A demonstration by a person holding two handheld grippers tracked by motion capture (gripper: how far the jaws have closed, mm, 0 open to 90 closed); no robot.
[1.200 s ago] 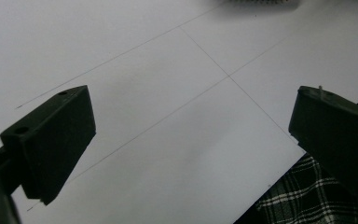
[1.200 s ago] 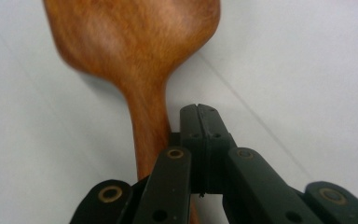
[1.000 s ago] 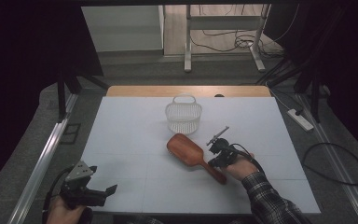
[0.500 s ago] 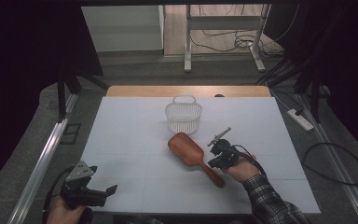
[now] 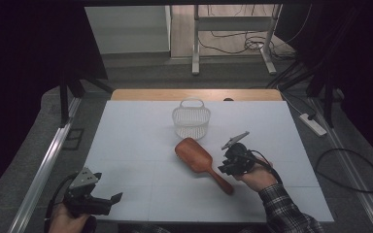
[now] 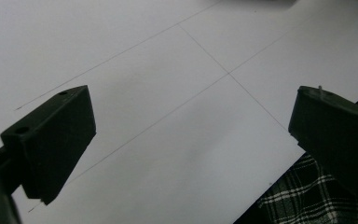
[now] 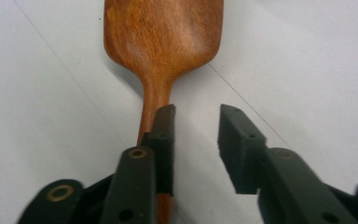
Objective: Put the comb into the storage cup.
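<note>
Your right hand-held gripper no longer clamps the wooden hairbrush: its jaws have just been opening, and in the right gripper view a gap stands between them, the brush handle lying beside the left jaw rather than between the pads. The brush now lies flat on the tabletop, let go, its head a little nearer the white basket than a second ago.

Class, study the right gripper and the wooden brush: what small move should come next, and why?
Probably lift the right gripper clear. Its jaws have just been opening, the wooden brush lies flat on the white table, and the handle sits beside the left jaw, not between the pads. The basket stands apart.
</note>
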